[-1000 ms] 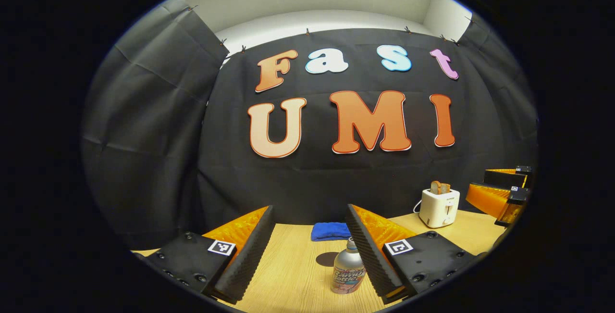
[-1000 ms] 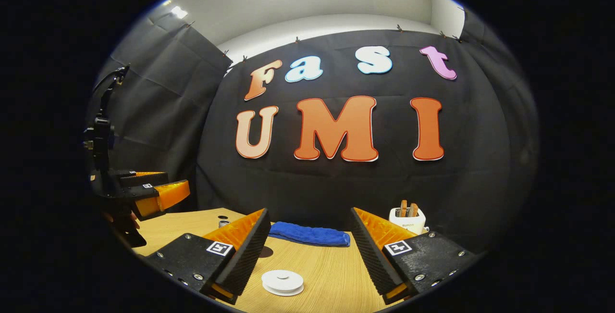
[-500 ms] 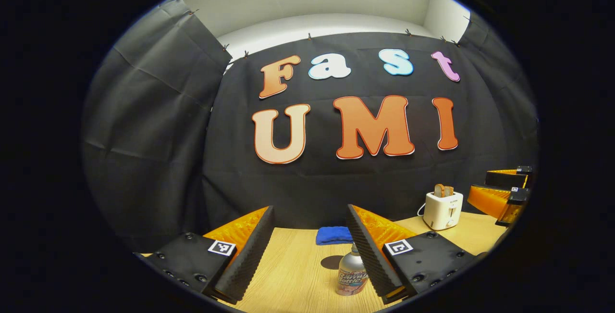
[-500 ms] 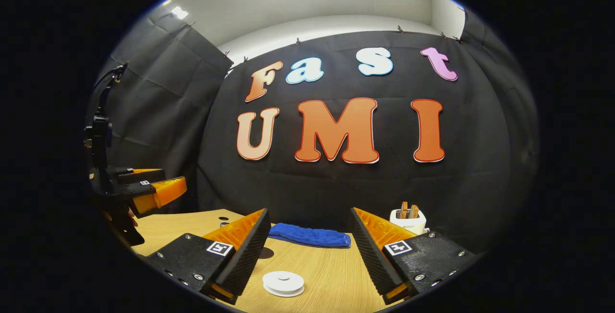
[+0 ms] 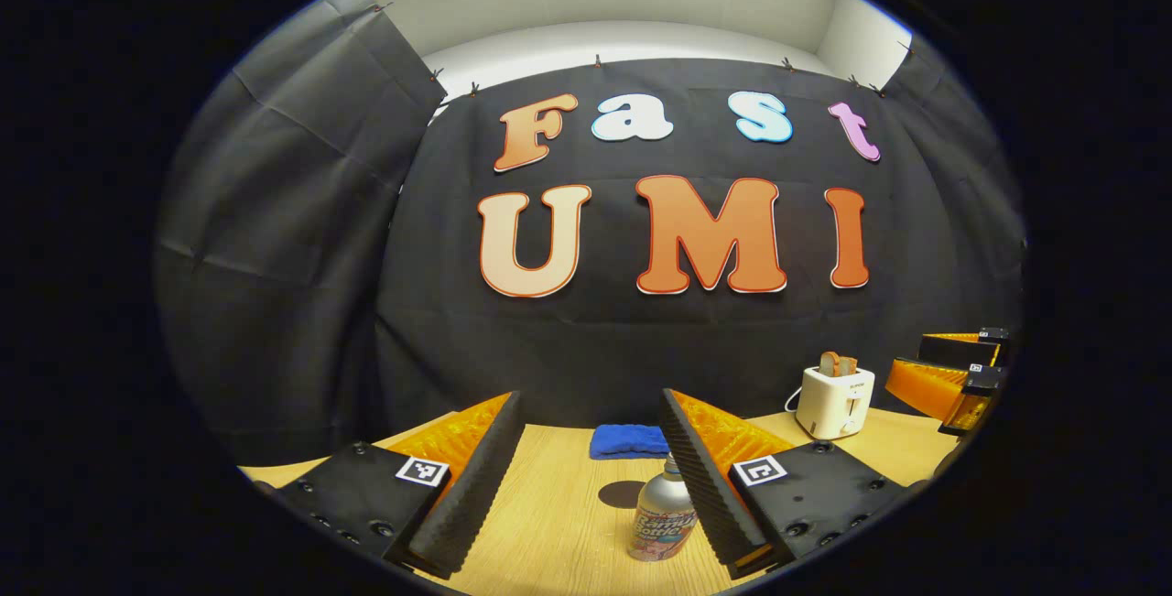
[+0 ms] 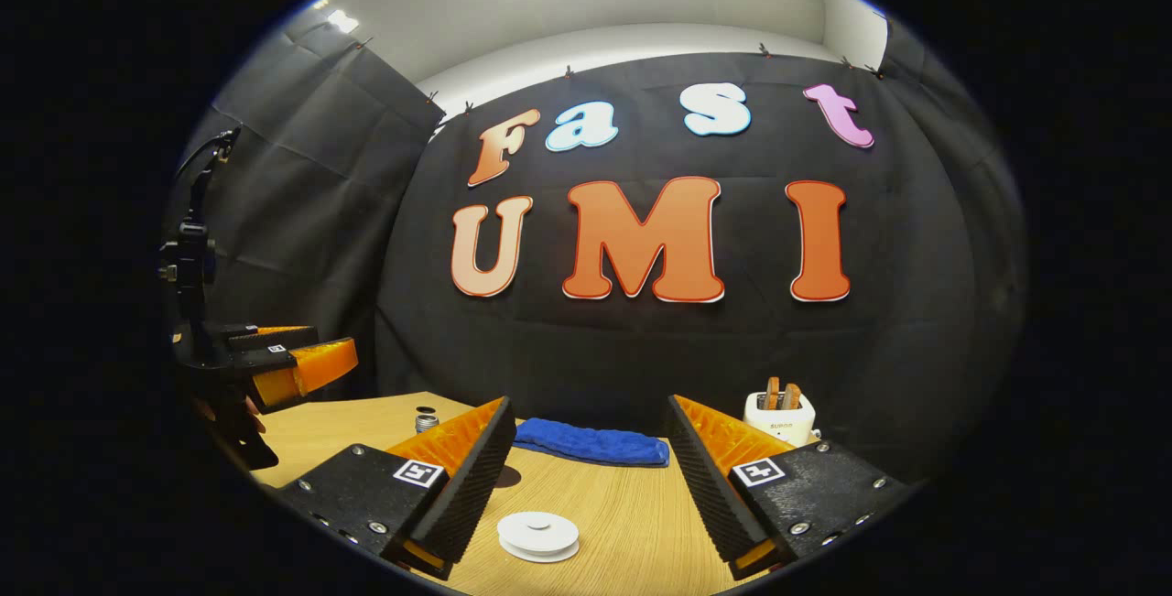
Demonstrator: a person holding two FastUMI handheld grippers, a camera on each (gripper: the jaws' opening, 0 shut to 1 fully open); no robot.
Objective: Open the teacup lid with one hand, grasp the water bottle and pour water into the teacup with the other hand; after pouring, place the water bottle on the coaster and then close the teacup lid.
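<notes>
In the left gripper view a silver water bottle (image 5: 663, 525) with a printed label stands upright on the wooden table (image 5: 558, 523). It is low between my open left gripper's (image 5: 589, 402) fingers, close to the right finger (image 5: 700, 477). A dark round coaster (image 5: 623, 493) lies just behind it. In the right gripper view a white round teacup lid (image 6: 538, 535) with a small knob sits low between my open right gripper's (image 6: 588, 404) fingers. What is under the lid I cannot make out. The bottle's top (image 6: 427, 417) shows farther left, and part of the coaster (image 6: 504, 479) shows beside the left finger.
A folded blue cloth (image 5: 627, 440) (image 6: 591, 442) lies at the back of the table. A white toaster (image 5: 835, 400) (image 6: 778, 415) with bread slices stands at the back right. The other gripper hangs above the table at each view's side: right gripper (image 5: 952, 374), left gripper (image 6: 293, 365).
Both views have only swayed slightly. The bottle has drifted a little in the left gripper view, and its top shows more plainly in the right gripper view. Both grippers stay open.
</notes>
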